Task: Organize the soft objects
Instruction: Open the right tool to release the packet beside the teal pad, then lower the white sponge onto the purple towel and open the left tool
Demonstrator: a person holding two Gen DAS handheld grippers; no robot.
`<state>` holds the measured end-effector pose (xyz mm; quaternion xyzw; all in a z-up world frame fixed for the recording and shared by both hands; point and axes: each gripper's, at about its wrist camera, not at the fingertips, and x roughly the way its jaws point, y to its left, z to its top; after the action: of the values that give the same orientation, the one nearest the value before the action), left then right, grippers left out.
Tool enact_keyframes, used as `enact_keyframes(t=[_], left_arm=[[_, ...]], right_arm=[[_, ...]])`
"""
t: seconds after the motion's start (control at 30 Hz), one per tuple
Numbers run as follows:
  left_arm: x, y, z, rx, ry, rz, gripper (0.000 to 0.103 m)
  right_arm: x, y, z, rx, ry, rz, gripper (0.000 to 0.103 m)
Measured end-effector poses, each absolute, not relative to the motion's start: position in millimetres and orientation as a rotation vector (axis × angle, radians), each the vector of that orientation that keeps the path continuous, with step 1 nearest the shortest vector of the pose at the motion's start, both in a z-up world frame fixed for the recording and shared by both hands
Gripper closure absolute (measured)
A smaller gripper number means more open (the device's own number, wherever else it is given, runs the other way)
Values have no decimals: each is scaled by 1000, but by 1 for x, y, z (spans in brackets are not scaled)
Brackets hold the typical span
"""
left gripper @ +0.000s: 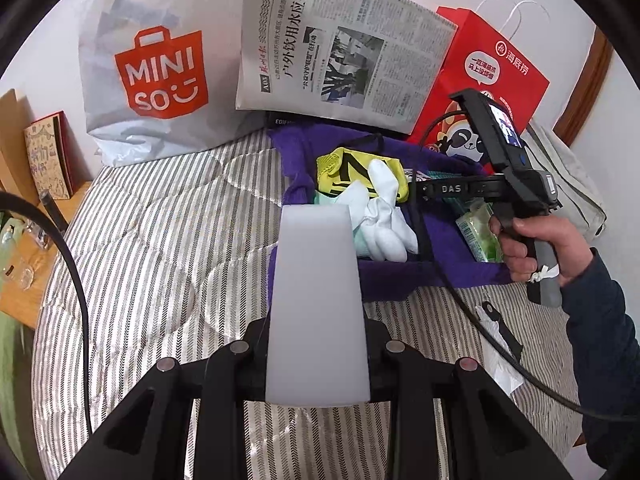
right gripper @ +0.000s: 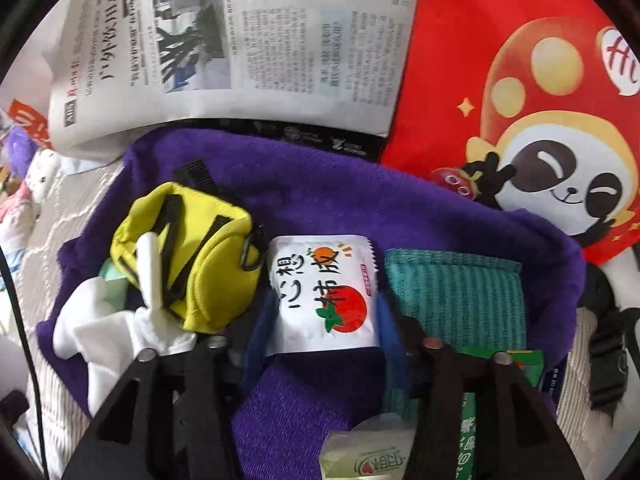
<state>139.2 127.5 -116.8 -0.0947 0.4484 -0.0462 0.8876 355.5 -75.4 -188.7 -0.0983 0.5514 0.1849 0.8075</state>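
Left wrist view: left gripper (left gripper: 318, 216) is seen with white pads closed together, nothing between them, over the striped bedding (left gripper: 160, 240); the right hand (left gripper: 536, 248) is shown gripping its handle. Right wrist view: right gripper (right gripper: 320, 312) is seen with blue fingers (right gripper: 256, 332) parted around a white tissue packet (right gripper: 322, 292) lying in the purple fabric bin (right gripper: 320, 184), between yellow pouch (right gripper: 188, 256) and teal cloth (right gripper: 456, 296).

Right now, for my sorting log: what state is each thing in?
white packet: sealed, flat on the purple cloth
right claw: open, astride the white packet
yellow pouch: lying on the purple cloth
white gloves: crumpled
newspaper: folded, propped upright
red bag: standing upright
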Motion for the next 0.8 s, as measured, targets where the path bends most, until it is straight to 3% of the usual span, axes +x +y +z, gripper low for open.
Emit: enact_keyframes(t=[0.1, 0.2, 0.57, 0.8], left_arm=[[138, 128, -117, -201, 934, -98, 75], [137, 127, -114, -204, 932, -108, 75], [143, 113, -108, -173, 946, -132, 75], [166, 89, -113, -142, 969, -183, 75]], right_arm=[[353, -74, -185, -220, 1189, 422, 37], [347, -71, -177, -272, 1171, 416, 36], [317, -102, -118, -215, 1064, 385, 35], [250, -166, -86, -155, 1006, 315, 35]])
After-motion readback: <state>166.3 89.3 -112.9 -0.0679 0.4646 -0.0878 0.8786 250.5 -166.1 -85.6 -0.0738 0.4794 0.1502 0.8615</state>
